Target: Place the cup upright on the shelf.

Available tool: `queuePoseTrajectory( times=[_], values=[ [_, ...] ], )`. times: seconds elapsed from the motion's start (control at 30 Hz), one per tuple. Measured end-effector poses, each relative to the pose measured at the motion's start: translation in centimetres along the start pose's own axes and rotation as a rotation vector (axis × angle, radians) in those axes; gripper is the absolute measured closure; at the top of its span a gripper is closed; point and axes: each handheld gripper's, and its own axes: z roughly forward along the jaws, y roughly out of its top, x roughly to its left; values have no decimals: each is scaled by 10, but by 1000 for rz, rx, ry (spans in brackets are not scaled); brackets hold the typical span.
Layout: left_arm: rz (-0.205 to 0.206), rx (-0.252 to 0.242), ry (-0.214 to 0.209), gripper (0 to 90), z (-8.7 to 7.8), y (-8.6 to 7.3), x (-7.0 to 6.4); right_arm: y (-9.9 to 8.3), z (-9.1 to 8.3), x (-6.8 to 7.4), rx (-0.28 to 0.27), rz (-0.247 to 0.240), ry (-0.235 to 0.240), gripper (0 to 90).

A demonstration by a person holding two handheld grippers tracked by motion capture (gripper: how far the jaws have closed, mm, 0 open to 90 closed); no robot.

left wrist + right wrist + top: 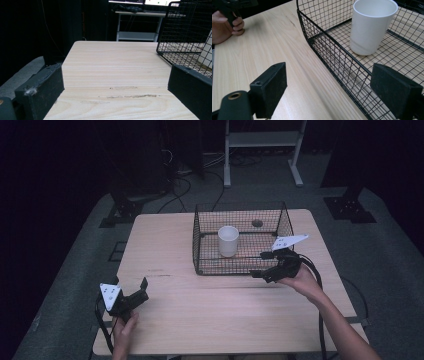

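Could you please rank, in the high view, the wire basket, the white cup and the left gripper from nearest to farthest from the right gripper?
From the right gripper:
1. Wire basket: its near right corner sits right at the gripper's jaws.
2. White cup: upright inside the basket, to the gripper's left.
3. Left gripper: across the table, near its front left edge.

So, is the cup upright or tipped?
Upright. The cup stands on its base inside the basket, open mouth up.
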Motion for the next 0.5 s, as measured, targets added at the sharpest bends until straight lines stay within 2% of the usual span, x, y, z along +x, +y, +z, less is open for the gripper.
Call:
queuePoseTrajectory(
  times=[0.5],
  values=[
    [1,1,1,0,0,0,0,-15,-10,2,0,7,-9,135]
  ],
)
